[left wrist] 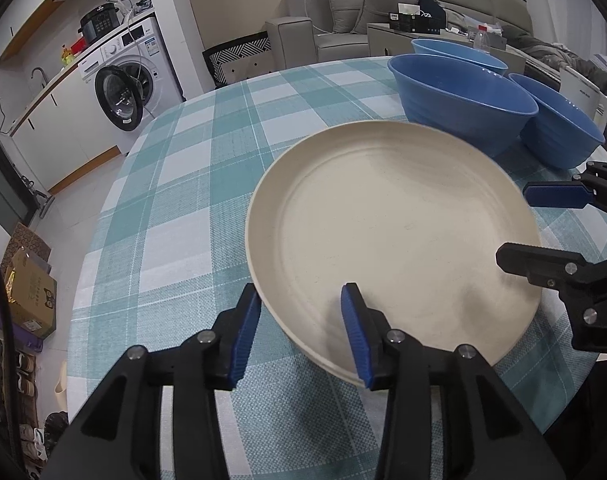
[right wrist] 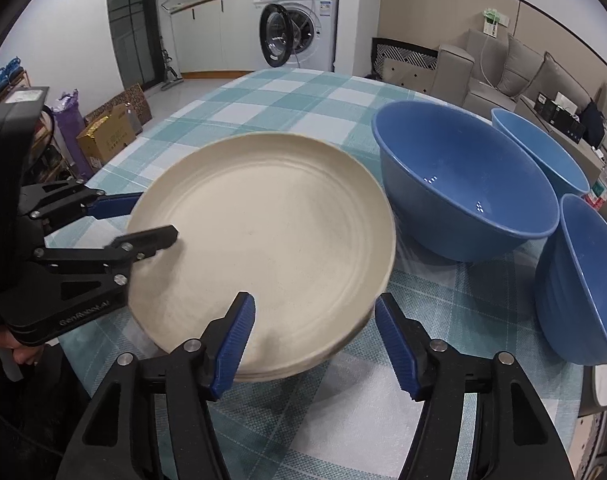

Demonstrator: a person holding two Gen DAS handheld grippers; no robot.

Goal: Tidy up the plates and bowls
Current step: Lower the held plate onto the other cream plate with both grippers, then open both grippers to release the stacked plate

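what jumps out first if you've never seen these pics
A big cream plate fills the middle of the checked tablecloth, with both open grippers straddling its rim: the left gripper at the near-left edge, the right gripper at the near-right. Three blue bowls cluster just beyond it, to the right.

Bare tablecloth (right wrist: pixel 287 96) beyond plate (right wrist: pixel 271 240), bowls (right wrist: pixel 463 184) blocking right
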